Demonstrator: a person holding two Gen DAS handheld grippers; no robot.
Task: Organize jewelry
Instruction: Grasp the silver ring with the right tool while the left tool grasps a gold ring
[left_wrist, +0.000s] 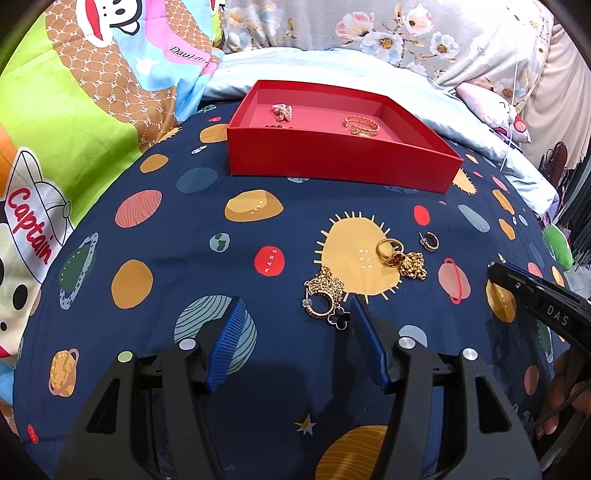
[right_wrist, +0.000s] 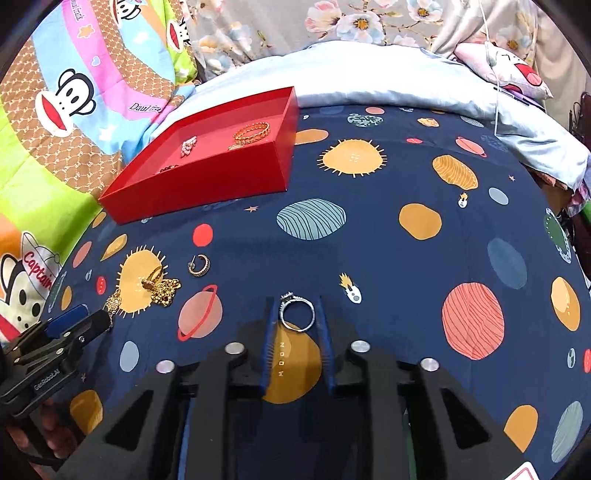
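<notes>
Navy planet-print bedding (right_wrist: 369, 240) carries all items. On it sits the red tray (right_wrist: 207, 184), holding a gold bracelet (right_wrist: 252, 133) and a pearl piece (right_wrist: 187, 145). Nearer me than the tray lies a gold chain pile (left_wrist: 412, 265) with a gold ring (left_wrist: 388, 248) touching it. My left gripper (left_wrist: 295, 325) stands open, empty. My right gripper (right_wrist: 297, 314) clamps a silver ring (right_wrist: 297, 312), well apart from the tray.

A home bedroom: planet-print bedsheet (left_wrist: 184, 229), cartoon quilt (left_wrist: 74, 110), floral pillow (left_wrist: 388, 33)
</notes>
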